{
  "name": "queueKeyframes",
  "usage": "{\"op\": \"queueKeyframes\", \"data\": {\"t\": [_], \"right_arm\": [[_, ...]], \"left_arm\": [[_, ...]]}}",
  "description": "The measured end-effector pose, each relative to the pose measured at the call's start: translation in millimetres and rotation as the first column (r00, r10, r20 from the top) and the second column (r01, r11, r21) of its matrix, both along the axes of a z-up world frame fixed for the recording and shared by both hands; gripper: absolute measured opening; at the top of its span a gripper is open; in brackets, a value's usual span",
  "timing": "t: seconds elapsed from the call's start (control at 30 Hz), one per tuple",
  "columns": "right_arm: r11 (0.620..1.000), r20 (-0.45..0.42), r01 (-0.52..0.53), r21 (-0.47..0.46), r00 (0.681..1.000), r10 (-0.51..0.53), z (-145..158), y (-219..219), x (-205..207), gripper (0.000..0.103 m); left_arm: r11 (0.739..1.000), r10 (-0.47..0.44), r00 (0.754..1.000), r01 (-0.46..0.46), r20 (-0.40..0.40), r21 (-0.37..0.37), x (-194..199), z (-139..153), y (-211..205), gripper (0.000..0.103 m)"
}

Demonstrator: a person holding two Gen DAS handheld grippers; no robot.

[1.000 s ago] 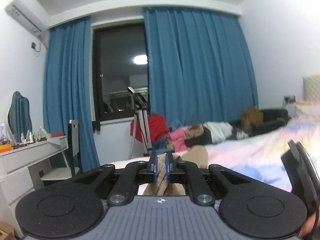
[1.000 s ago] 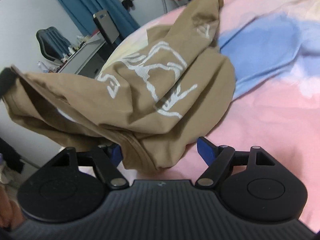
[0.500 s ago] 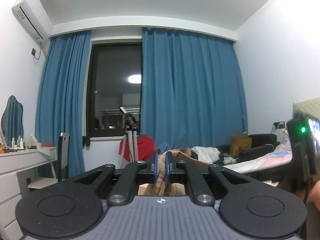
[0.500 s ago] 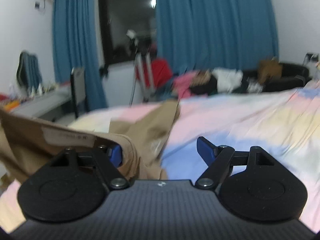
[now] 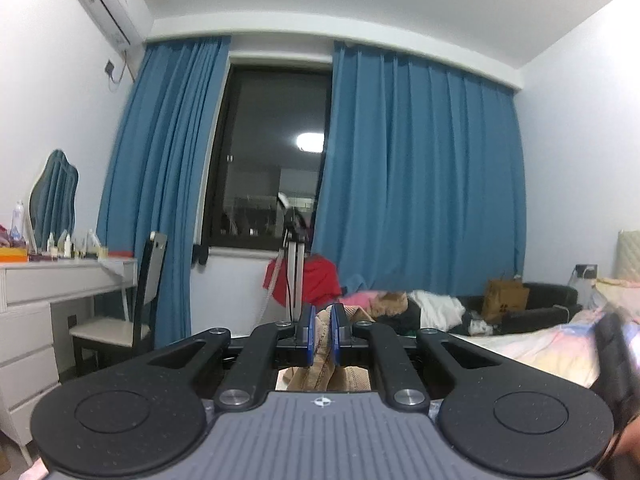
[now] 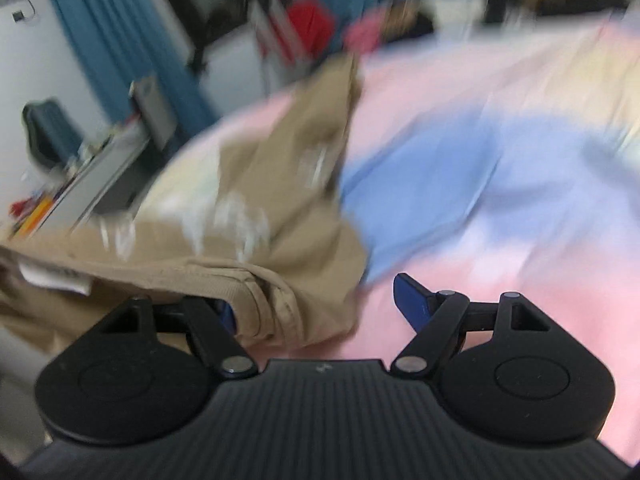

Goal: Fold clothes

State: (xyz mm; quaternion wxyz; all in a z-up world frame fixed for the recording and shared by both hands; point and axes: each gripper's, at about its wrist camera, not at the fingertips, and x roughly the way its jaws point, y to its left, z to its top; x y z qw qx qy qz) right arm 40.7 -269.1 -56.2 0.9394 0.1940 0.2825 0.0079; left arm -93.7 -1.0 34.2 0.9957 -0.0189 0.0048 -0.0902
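Left wrist view: my left hand-held gripper is level and faces the window. Its blue pads are drawn narrow and pinch a bunched fold of the tan garment between them; more of the same cloth shows below, through the gap in the gripper body.

Right wrist view (motion-blurred): my right hand-held gripper has its jaws spread wide. The ribbed hem of the tan garment lies against the left blue pad, draped over that finger; the right pad stands apart from the cloth, with only pink sheet in front of it. I cannot tell whether the cloth is caught on the left finger or merely touching it. A white label shows on the hem at the far left. The white print on the garment is too smeared to read.

The garment hangs from the hem down toward the bed, its far end reaching the pink and blue sheet.

Surroundings, left wrist view: blue curtains on both sides of the window, air conditioner high on the left wall, white counter with bottles, chair beside it, tripod by a red cloth, a pile of clothes beyond the bed.
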Motion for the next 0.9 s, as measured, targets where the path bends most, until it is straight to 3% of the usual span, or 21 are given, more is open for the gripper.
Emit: {"op": "queueKeyframes", "data": {"t": [0.1, 0.2, 0.27, 0.37, 0.43, 0.53, 0.67, 0.77, 0.8, 0.83, 0.9], "right_arm": [[0.99, 0.172, 0.119, -0.077, 0.98, -0.104, 23.2, -7.2, -23.1, 0.078], [0.987, 0.229, 0.127, -0.095, 0.968, -0.102, 34.0, -14.9, -26.6, 0.08], [0.995, 0.186, 0.078, -0.055, 0.98, -0.067, 29.8, -23.2, -19.9, 0.078], [0.998, 0.047, 0.045, 0.048, 0.998, -0.047, 10.4, -32.0, -3.6, 0.078], [0.995, -0.048, 0.025, 0.096, 0.999, -0.02, -4.2, -34.1, 8.0, 0.078], [0.988, -0.151, 0.006, 0.155, 0.988, 0.018, -26.2, -30.1, 19.0, 0.078], [0.997, -0.199, -0.054, 0.058, 0.978, 0.065, -35.9, -11.7, 14.0, 0.078], [0.998, -0.175, -0.06, -0.026, 0.983, 0.055, -31.5, -4.6, 9.4, 0.046], [0.998, -0.128, -0.042, -0.056, 0.991, 0.035, -24.9, -3.5, 4.0, 0.029], [0.995, -0.064, -0.03, -0.09, 0.998, 0.024, -17.3, 0.1, -0.3, 0.021], [0.988, 0.07, -0.023, -0.152, 0.997, 0.034, 0.5, 8.6, -10.5, 0.021]], "left_arm": [[1.0, -0.017, 0.998, 0.018, -0.065, 0.019, 7.8, -4.5, -1.2, 0.009], [0.996, -0.018, 0.993, 0.027, -0.115, 0.083, 15.8, -12.5, -8.0, 0.009], [0.993, -0.02, 0.988, 0.038, -0.153, 0.114, 22.0, -19.7, -11.6, 0.009], [0.988, -0.043, 0.97, 0.077, -0.237, 0.134, 34.9, -30.9, -15.2, 0.009], [0.983, -0.038, 0.954, 0.089, -0.296, 0.162, 46.9, -39.5, -16.0, 0.009], [0.98, -0.02, 0.947, 0.082, -0.322, 0.181, 56.4, -50.1, -16.2, 0.009], [0.992, -0.005, 0.962, 0.04, -0.274, 0.121, 53.6, -45.5, -7.1, 0.009], [0.998, 0.004, 0.971, 0.012, -0.239, 0.068, 48.4, -33.6, -0.2, 0.009], [0.998, 0.003, 0.97, 0.011, -0.243, 0.057, 48.1, -30.9, 0.6, 0.009], [0.999, -0.001, 0.967, 0.014, -0.256, 0.051, 48.8, -31.1, 1.8, 0.009], [0.998, -0.006, 0.957, 0.025, -0.29, 0.061, 52.4, -33.1, 0.8, 0.009]]}}
